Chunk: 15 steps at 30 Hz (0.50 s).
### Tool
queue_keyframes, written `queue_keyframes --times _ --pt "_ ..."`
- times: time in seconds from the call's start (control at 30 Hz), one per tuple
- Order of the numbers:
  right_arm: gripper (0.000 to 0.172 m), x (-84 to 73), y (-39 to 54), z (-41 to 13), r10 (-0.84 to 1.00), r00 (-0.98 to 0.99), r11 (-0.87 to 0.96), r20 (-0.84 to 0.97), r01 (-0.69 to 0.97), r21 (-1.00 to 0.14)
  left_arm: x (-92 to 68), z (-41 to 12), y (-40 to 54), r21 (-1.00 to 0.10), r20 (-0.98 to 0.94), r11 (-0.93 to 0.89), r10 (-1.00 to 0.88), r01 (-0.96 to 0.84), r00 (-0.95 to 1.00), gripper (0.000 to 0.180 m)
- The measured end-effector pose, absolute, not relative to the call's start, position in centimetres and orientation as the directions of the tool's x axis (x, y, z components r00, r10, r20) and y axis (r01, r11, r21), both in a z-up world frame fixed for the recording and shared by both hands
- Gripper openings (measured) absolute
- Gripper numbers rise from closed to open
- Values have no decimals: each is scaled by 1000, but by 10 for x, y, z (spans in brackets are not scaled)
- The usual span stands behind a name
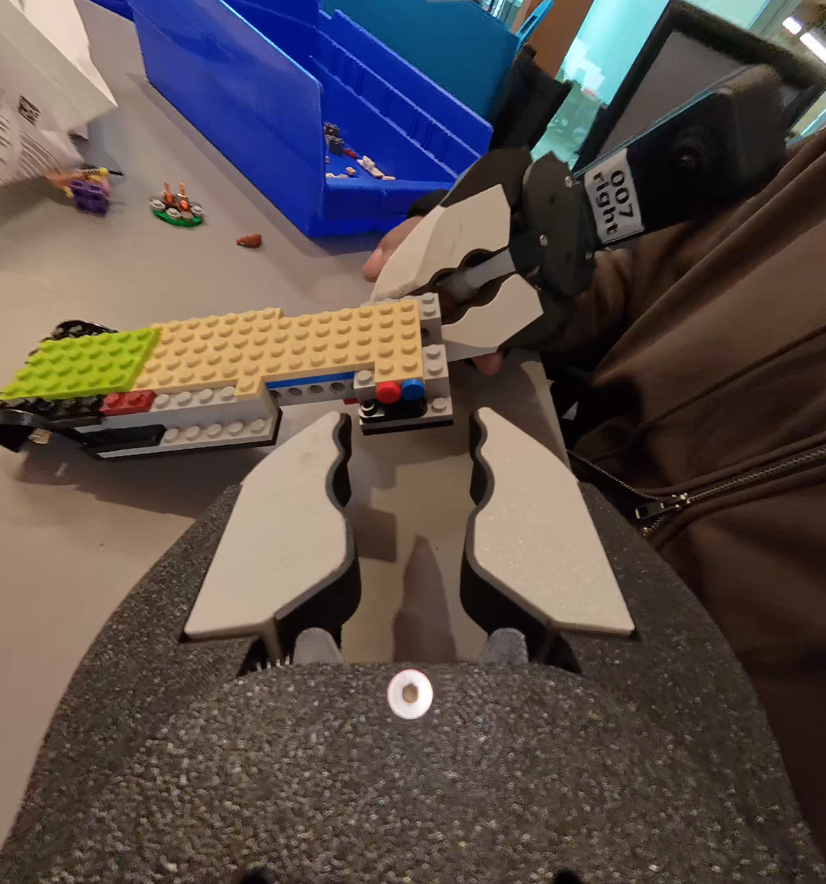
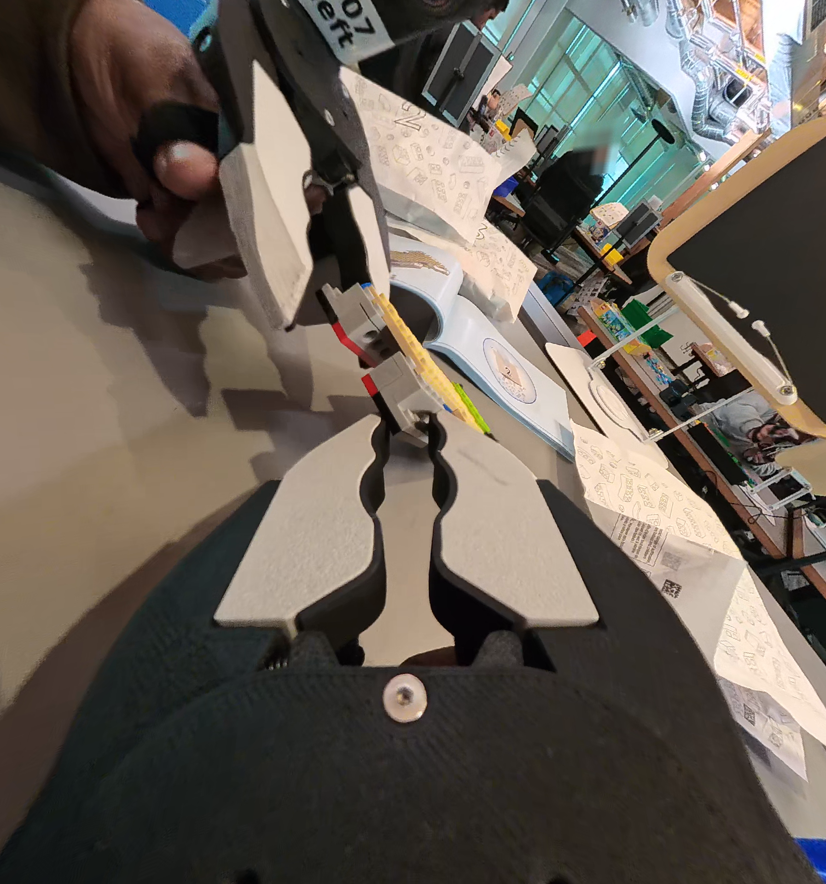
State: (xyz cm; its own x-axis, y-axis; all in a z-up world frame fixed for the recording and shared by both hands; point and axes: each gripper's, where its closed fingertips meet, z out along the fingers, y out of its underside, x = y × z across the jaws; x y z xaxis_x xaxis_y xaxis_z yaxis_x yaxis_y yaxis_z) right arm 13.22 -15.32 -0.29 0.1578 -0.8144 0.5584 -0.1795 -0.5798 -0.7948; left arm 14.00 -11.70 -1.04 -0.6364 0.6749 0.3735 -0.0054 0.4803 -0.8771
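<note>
The long brick model, with a tan top and a green end, hangs tilted just above the grey worktop. The right tongs pinch its grey end block, and their pads seem to press on it, though the view there is a bit blurry. The left tongs are spread wide and bare, just beside the red and blue buttons, with a blue bin behind.

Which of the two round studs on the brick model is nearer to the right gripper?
The blue round stud: it sits beside the red round stud, on the side toward the right gripper.
</note>
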Motion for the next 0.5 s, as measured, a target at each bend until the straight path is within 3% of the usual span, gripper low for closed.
queue_keyframes --times 0.5 --pt "18 132 -155 -20 -759 199 -651 620 -203 -731 150 -11 -122 -892 303 451 645 30 -701 34"
